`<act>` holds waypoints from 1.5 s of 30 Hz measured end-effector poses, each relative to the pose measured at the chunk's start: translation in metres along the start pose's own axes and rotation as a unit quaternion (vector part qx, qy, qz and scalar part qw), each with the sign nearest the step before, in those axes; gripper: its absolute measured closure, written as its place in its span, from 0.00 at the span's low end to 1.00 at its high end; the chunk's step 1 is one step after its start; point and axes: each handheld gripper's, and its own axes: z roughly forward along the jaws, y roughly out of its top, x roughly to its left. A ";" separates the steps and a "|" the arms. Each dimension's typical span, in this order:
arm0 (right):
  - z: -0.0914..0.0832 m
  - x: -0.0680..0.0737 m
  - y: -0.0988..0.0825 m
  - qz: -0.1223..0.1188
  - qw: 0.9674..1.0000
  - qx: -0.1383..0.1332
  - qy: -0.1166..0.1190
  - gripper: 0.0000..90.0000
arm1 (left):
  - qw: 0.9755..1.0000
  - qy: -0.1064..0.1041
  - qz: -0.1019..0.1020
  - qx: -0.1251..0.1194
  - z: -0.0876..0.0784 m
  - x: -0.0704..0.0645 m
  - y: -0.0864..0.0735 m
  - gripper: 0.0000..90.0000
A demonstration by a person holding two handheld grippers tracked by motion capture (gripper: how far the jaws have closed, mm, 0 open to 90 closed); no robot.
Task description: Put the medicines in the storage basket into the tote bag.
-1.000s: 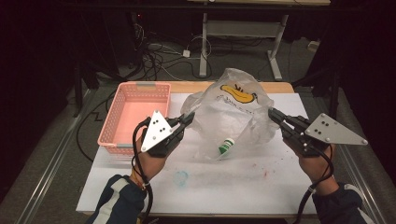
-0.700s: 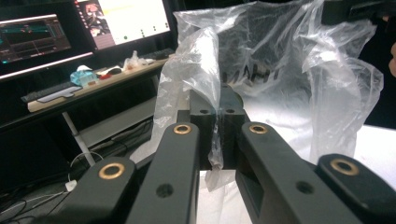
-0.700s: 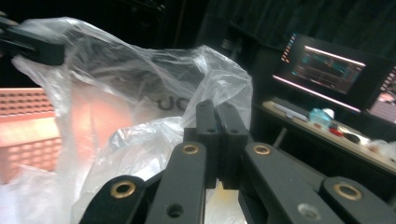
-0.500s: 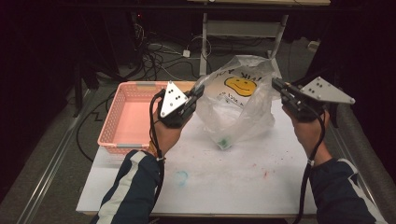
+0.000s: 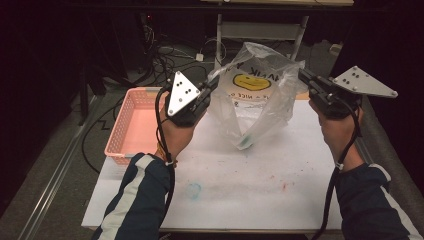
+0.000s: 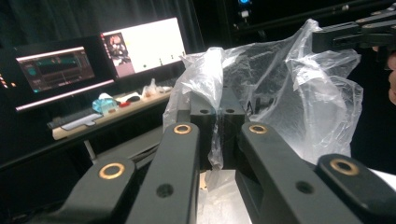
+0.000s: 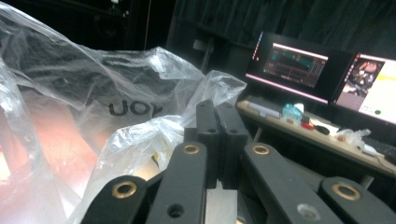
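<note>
1. Above the white table (image 5: 280,190), the clear plastic bag (image 5: 260,107) is hanging stretched between both grippers, its lowest fold sitting just over the tabletop; the pink basket (image 5: 131,125) is lying to the bag's left.
2. Inside the bag, at its lowest point, a small green-tipped item (image 5: 245,143) is resting.
3. Judgement: the lift is best done with both hands rising evenly, keeping the mouth up so that item is not spilling.
4. Left of the bag, the left gripper (image 6: 215,109) is clenching its rim, jaws fully closed on film.
5. Right of the bag, the right gripper (image 7: 215,122) is pinching the opposite rim likewise.
</note>
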 end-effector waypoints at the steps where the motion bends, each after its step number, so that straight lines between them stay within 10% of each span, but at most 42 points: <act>1: -0.001 0.001 0.003 0.002 1.000 -0.004 0.002 1.00 | 1.000 0.003 0.000 -0.003 -0.002 0.000 0.003 0.95; 10: -0.007 0.001 0.016 0.007 1.000 -0.016 0.006 1.00 | 1.000 0.011 -0.017 -0.014 0.000 0.004 0.020 0.95; 22: 0.032 -0.029 -0.025 0.024 0.998 0.045 -0.040 1.00 | 0.999 0.027 -0.031 0.030 0.046 0.026 -0.008 0.88; 31: 0.056 -0.058 -0.054 0.010 0.990 0.115 -0.086 1.00 | 0.997 0.041 -0.050 0.049 0.060 0.037 -0.025 0.36; 38: 0.064 -0.079 -0.074 0.015 0.982 0.153 -0.114 1.00 | 0.995 0.021 -0.087 0.033 0.047 0.052 -0.029 0.32; 45: 0.070 -0.090 -0.087 0.032 0.976 0.180 -0.120 1.00 | 0.997 0.005 -0.047 0.067 0.036 0.039 -0.055 0.32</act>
